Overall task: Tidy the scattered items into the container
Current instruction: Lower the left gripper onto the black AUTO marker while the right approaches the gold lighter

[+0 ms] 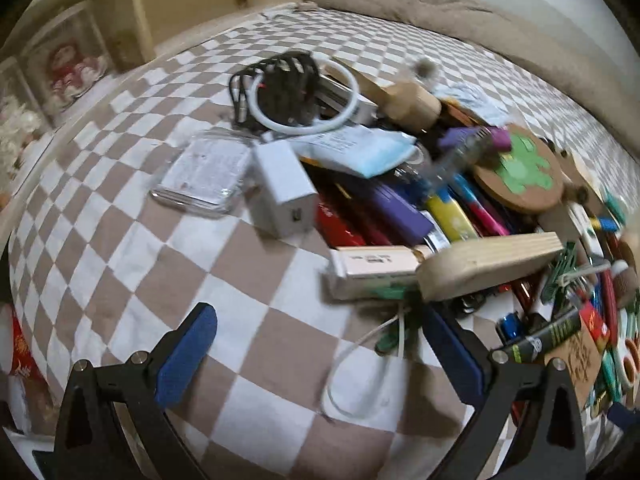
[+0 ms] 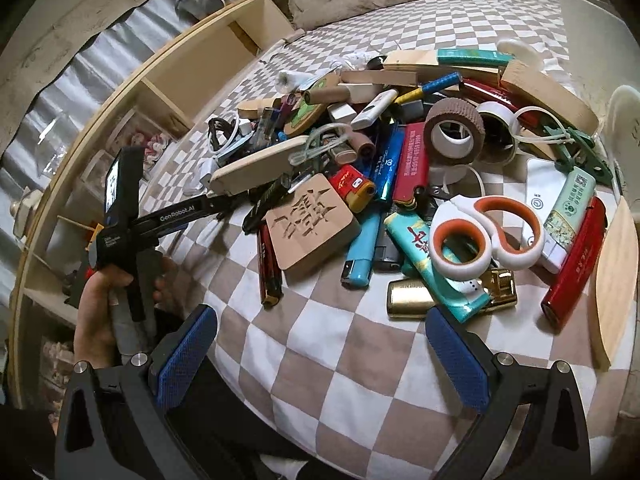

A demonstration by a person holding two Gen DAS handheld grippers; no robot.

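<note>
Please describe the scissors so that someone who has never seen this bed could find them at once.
On the checkered bedcover, look at the near right side of the pile of lighters and wooden pieces, just ahead of the open right gripper. The scissors lie on a teal lighter; only they have two white finger loops lined with orange.

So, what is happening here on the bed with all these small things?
A person holds a two-finger gripper in each hand over a checkered bedcover with a heap of clutter: lighters, scissors, tape rolls, wooden pieces, cables. The left gripper is open at the near edge of the pile, close to a wooden block and a white cable, gripping nothing. The right gripper is also open and empty, in front of the scissors. No container can be clearly made out.
</note>
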